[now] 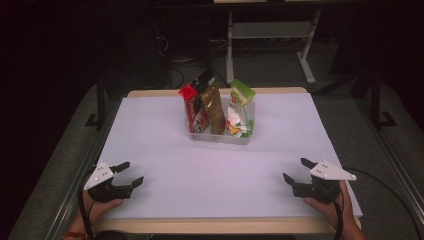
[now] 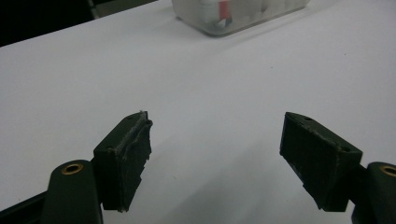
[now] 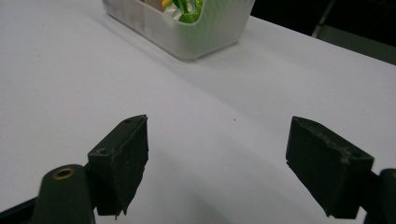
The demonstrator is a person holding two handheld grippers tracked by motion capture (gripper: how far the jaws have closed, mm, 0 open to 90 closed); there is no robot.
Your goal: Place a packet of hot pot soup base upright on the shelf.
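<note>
Pouches stand upright in a clear plastic tub (image 1: 222, 135) at the far middle of the white bench (image 1: 165, 150): a red pouch (image 1: 190, 107) at the left end, a brown pouch (image 1: 214, 107) beside it with a dark packet (image 1: 205, 79) poking up behind, and a green-and-white pouch (image 1: 240, 107) at the right end. All lean against one another, tops well above the rim.

Left gripper (image 1: 128, 175) rests near the person's edge of the bench at the left, jaws spread wide and holding nothing. Right gripper (image 1: 295, 172) sits likewise at the right, jaws released and empty. Both lie well apart from the tub.

Handling judgement: the pouches appear light, soft-walled and glossy, likely to crumple or slip under a hard pinch. The flat sealed top edge of each is the stiffest and most exposed part, so it is the recommended place to take hold. The green-and-white pouch has its folded top nearest the right gripper; the red one faces the left. The tub looks light and may slide or tip when a pouch is drawn out.
</note>
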